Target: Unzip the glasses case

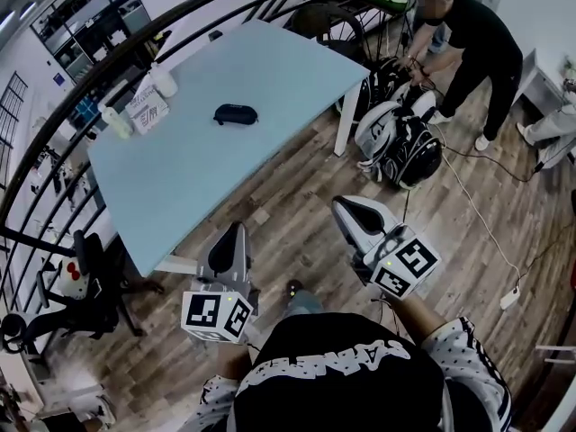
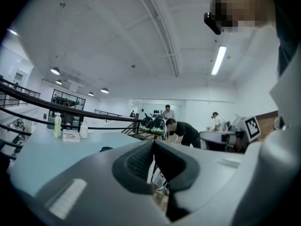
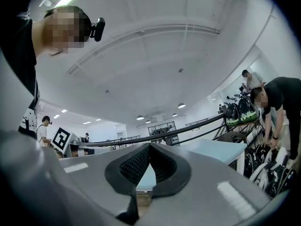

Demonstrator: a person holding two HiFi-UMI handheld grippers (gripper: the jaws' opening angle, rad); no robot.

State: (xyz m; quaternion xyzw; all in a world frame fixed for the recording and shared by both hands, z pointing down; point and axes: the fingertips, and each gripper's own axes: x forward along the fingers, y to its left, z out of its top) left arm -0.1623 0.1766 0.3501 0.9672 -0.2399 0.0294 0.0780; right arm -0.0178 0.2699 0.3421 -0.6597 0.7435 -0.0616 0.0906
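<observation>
Head view: glasses case (image 1: 236, 113) on table (image 1: 270, 70), box (image 1: 147, 111) print illegible; left gripper (image 1: 238, 229) & right gripper (image 1: 342, 205) fingers closed, empty.

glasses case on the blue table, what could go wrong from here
The glasses case lies loose on the table; a pull by one gripper alone would likely drag it. The left gripper and right gripper are both shut and empty; arriving shut could shove the case. Bags and a cable on the floor beside the table are a trip hazard.
</observation>
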